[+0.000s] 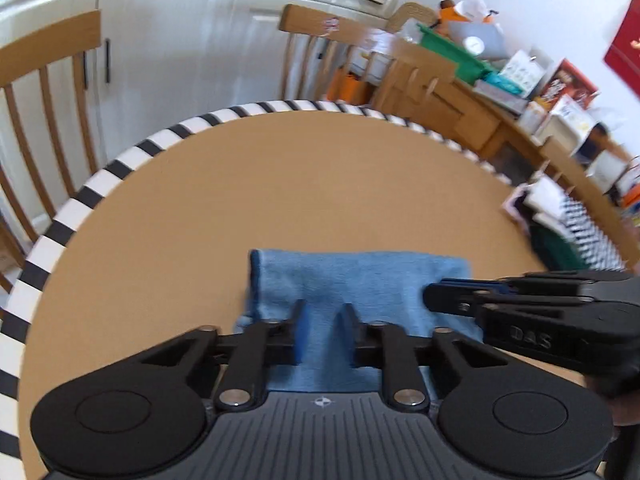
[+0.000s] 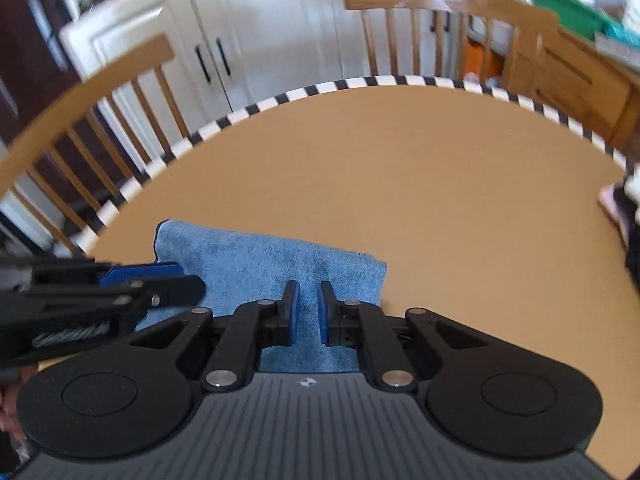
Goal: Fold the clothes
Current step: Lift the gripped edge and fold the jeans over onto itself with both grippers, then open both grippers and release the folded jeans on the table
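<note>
A blue towel (image 1: 360, 280) lies folded into a flat rectangle on the tan round table (image 1: 280, 180), near its front. My left gripper (image 1: 324, 316) hovers over the towel's near left part, its fingers apart with cloth showing in the gap. The right gripper (image 1: 434, 298) reaches in from the right over the towel's right end. In the right wrist view the towel (image 2: 260, 256) sits under my right gripper (image 2: 308, 302), whose blue pads stand a narrow gap apart with nothing pinched. The left gripper (image 2: 188, 284) comes in from the left over the towel's left edge.
The table has a black-and-white striped rim (image 1: 132, 152). A stack of folded clothes (image 1: 560, 220) sits at its right edge. Two wooden chairs (image 1: 44, 92) (image 2: 432, 12) stand beyond the table. Behind them are white cupboards (image 1: 168, 40) and a cluttered wooden sideboard (image 1: 480, 92).
</note>
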A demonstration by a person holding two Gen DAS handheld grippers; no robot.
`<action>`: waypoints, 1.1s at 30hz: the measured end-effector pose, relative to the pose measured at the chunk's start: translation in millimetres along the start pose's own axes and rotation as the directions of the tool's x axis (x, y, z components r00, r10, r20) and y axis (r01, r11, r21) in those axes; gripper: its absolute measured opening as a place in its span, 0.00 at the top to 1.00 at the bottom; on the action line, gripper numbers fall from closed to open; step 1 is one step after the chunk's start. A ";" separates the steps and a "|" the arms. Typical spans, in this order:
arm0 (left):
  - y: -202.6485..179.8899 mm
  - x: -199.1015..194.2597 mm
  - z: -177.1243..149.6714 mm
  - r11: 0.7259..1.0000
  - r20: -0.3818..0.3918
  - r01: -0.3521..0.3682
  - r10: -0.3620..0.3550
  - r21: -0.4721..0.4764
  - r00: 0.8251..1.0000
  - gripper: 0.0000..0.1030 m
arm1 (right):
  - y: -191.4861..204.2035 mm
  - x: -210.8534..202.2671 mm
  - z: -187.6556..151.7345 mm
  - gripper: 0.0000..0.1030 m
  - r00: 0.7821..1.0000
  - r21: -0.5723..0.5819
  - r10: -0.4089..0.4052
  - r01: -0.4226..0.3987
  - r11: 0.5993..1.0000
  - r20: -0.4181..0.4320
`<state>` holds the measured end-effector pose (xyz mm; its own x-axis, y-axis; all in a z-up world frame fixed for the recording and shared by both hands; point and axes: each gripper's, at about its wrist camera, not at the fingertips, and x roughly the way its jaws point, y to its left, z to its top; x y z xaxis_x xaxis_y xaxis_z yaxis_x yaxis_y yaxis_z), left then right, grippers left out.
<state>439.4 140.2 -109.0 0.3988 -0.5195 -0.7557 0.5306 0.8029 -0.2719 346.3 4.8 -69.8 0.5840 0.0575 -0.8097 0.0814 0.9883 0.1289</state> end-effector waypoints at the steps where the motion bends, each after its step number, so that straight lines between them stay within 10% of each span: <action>1: 1.6 1.5 1.2 1.000 -0.005 0.004 -0.004 -0.005 1.000 0.86 | 2.4 3.0 -1.3 0.89 1.000 0.002 -0.007 0.007 1.000 -0.001; 17: -3.7 -35.6 -6.6 0.997 0.013 0.009 -0.010 0.071 1.000 0.83 | -18.9 -29.9 -12.6 0.87 0.995 0.173 0.038 -0.054 0.983 0.096; 20: -10.5 -84.1 -28.1 0.995 0.096 0.034 -0.043 0.098 0.994 0.52 | -21.0 -77.7 -40.5 0.78 0.981 0.210 0.070 -0.108 0.972 0.181; 26: -33.0 -107.8 -108.3 0.979 0.014 0.078 -0.082 0.188 0.997 0.54 | 11.4 -108.8 -119.4 0.73 0.989 0.121 0.084 -0.099 0.988 0.126; 33: -38.3 -94.6 -136.5 0.958 -0.005 -0.004 0.006 0.288 1.000 0.58 | 27.6 -79.3 -130.4 0.72 0.998 0.042 0.037 -0.040 0.998 0.056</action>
<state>279.2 198.6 -108.4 0.3981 -0.5130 -0.7604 0.7219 0.6867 -0.0854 196.9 46.0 -76.7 0.6314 0.0862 -0.7707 0.0920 0.9785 0.1848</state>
